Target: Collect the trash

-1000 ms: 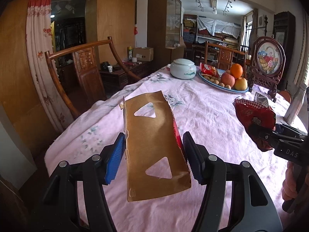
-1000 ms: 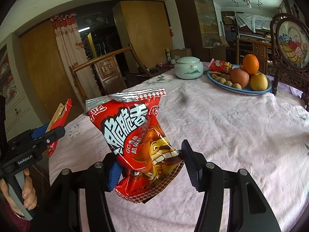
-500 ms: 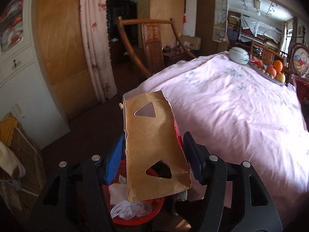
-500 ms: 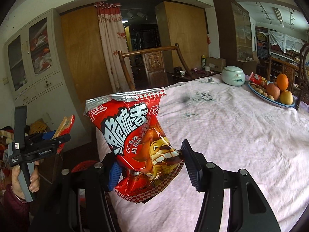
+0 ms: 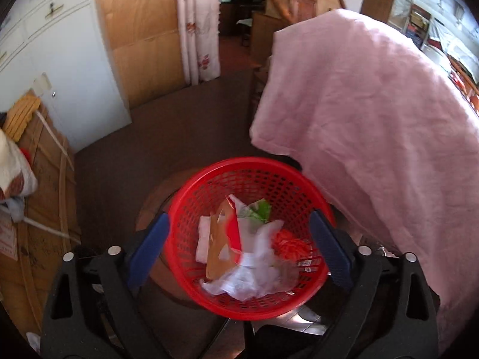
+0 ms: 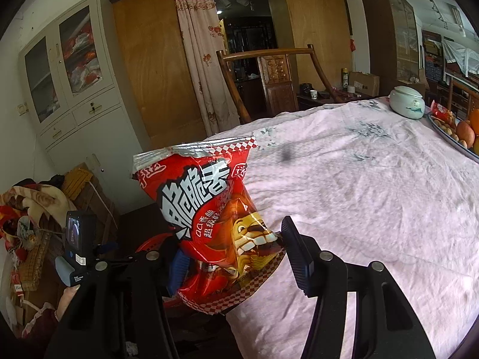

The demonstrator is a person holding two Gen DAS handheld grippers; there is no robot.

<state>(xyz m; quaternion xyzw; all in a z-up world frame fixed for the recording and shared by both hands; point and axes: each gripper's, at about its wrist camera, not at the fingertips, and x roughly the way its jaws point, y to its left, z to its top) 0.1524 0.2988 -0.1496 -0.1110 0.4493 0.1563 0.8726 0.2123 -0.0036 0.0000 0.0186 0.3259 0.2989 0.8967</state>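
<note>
My left gripper (image 5: pixel 238 218) hangs over a red mesh basket (image 5: pixel 248 167) on the floor, its jaws opening with nothing between them. A brown cardboard piece with a red side (image 5: pixel 220 248) lies in the basket among white plastic and other scraps. My right gripper (image 6: pixel 232 245) is shut on a red snack bag (image 6: pixel 206 197) with a lion print, held up beside the edge of the pink-clothed table (image 6: pixel 374 194). In the right wrist view the basket's rim (image 6: pixel 149 243) shows low behind the bag, and a hand (image 6: pixel 67 296) holds the left gripper's handle.
The pink tablecloth (image 5: pixel 374 119) hangs down just right of the basket. A wooden chair (image 6: pixel 275 74) stands at the table's far side. A white lidded jar (image 6: pixel 407 106) and a fruit plate (image 6: pixel 449 137) sit on the table. Cardboard boxes and blankets (image 5: pixel 36 179) crowd the left.
My left gripper swung off the table and down over the red basket, opened, and the cardboard piece dropped in. The right gripper moved left along the table, still holding the snack bag.
</note>
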